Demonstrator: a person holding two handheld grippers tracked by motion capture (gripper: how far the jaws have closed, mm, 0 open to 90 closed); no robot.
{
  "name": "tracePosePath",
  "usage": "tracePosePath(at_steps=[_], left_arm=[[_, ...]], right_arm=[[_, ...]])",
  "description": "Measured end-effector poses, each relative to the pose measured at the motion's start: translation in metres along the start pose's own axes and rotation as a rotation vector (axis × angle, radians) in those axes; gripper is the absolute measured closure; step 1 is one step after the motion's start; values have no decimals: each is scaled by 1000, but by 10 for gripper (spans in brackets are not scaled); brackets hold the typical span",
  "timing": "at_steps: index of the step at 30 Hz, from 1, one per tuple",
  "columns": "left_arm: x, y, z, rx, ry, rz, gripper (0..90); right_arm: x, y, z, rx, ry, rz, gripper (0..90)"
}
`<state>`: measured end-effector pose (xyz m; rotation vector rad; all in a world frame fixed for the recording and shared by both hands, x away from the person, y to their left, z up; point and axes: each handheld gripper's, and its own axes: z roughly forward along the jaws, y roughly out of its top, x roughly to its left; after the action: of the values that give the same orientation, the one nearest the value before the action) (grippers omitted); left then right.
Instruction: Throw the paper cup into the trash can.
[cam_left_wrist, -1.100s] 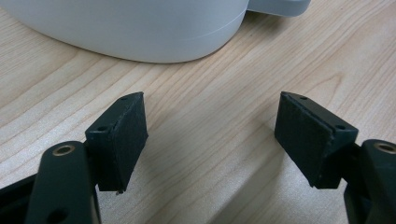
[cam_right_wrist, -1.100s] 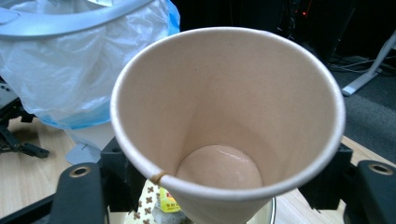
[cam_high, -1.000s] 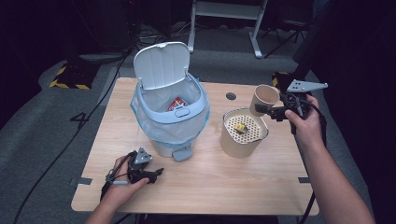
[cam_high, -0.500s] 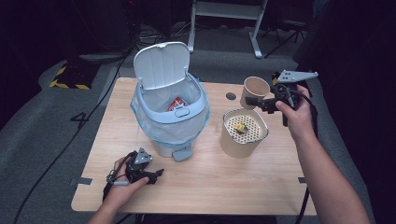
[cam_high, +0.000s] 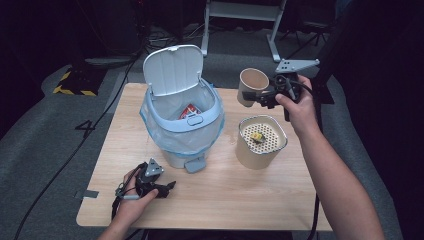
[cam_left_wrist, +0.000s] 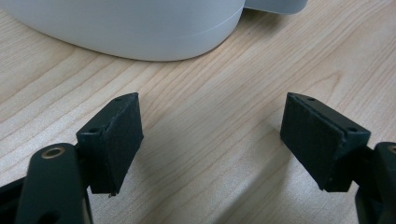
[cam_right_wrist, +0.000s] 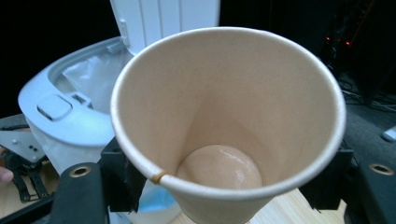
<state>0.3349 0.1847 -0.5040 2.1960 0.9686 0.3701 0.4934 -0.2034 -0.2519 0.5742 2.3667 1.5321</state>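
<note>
Right hand-held gripper (cam_high: 263, 98) clamps the paper cup (cam_high: 250, 85) above the table

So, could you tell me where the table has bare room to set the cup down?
Bare wood runs along the front edge of the table, between the left gripper and the right forearm. The far right corner behind the strainer pot is free too. It is crowded between the bin and that pot. The right gripper holds the cup.

From my seat, overhead light brightens the pale wooden table (cam_high: 225, 195); beyond it everything is dark, the tan paper cup (cam_right_wrist: 229, 121) perhaps slightly soft.
</note>
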Motion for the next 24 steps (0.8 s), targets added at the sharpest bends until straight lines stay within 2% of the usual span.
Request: tracePosePath(at_steps=[7,10,13,19,24], left_arm=[[0,0,0,1,3,1,214],[0,0,0,2,0,0,213],[0,0,0,2,-2,0,209],[0,0,0,3,-1,2,207],[0,0,0,3,-3,0,208]], right_arm=[[8,21,24,-24,43,-9,290],[14,31,40,-65,65,1,289],[17,34,47,-81,63,5,289],[23,38,69,-105,115,38,288],[29,42,83,-95,141,32,287]])
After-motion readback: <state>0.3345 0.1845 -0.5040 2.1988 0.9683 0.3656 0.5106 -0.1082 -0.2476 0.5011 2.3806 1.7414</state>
